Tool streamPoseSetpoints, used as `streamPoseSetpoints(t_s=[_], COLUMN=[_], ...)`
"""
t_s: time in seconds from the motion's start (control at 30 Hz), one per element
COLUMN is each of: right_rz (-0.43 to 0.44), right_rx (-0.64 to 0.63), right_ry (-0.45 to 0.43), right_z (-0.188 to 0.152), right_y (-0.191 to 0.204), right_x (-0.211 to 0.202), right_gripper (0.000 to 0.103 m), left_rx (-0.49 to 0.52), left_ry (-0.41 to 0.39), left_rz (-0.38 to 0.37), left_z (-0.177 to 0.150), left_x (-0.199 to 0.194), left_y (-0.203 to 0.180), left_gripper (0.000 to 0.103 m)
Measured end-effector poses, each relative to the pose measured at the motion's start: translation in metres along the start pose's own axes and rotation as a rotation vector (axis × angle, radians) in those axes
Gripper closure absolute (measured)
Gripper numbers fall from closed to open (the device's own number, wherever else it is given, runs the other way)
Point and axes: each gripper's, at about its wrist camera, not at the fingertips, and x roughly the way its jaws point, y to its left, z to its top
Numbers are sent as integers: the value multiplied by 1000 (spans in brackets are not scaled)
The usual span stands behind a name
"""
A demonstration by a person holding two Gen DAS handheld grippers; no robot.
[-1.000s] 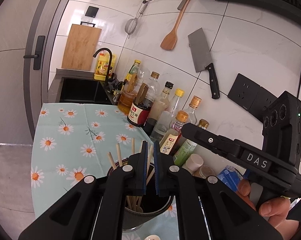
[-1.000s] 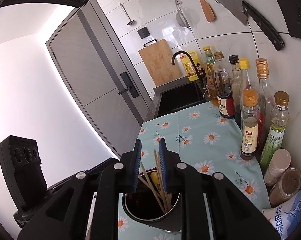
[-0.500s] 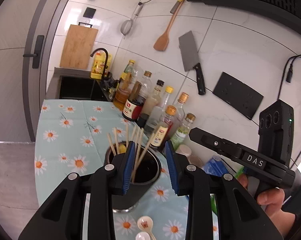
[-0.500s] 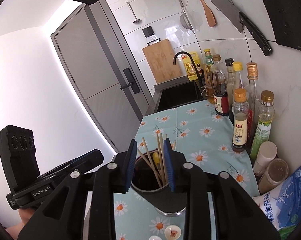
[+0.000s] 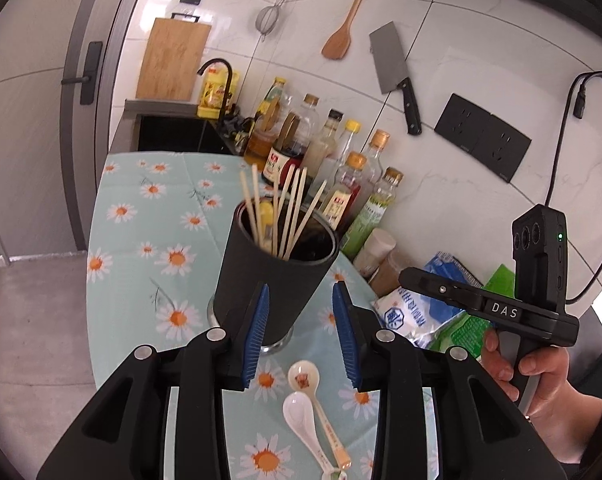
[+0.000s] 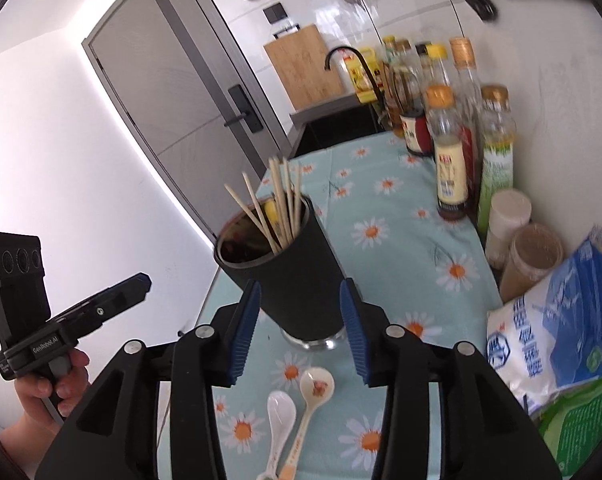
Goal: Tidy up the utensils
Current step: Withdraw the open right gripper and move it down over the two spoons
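A black utensil cup point(image 5: 269, 276) point(image 6: 297, 280) stands on the daisy tablecloth and holds several wooden chopsticks point(image 5: 285, 212) point(image 6: 277, 204). Two white ceramic spoons point(image 5: 307, 412) point(image 6: 297, 408) lie side by side on the cloth in front of the cup. My left gripper point(image 5: 301, 332) is open and empty, hovering just short of the cup, above the spoons. My right gripper point(image 6: 299, 330) is open and empty, also in front of the cup. Each gripper shows in the other's view, held in a hand.
A row of sauce and oil bottles point(image 5: 341, 184) point(image 6: 453, 136) lines the tiled wall. Small jars point(image 6: 533, 252) and a blue-white bag point(image 6: 553, 320) sit at the right. A sink with a black tap point(image 5: 217, 80) lies beyond. A cleaver point(image 5: 393, 76) and a wooden spatula point(image 5: 341, 28) hang on the wall.
Both grippers have opened wide and pulled back from above the cup. The whole cup and the two spoons have come into view.
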Motion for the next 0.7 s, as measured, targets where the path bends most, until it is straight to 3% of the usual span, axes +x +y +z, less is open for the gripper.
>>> streamPoseSetpoints(t_s=[0.37,0.7], right_rz=[17,33], right_rx=[9,-32], right_ry=[151,223], right_z=[-42,-52], right_y=[-21,-29], right_x=[24,38], right_gripper=[60,60], left_rx=[-34,-65], left_ry=[154,277], left_rz=[26,40], left_z=[-56,-99], left_x=[23,57], left_y=[5,8], left_gripper=[65,65])
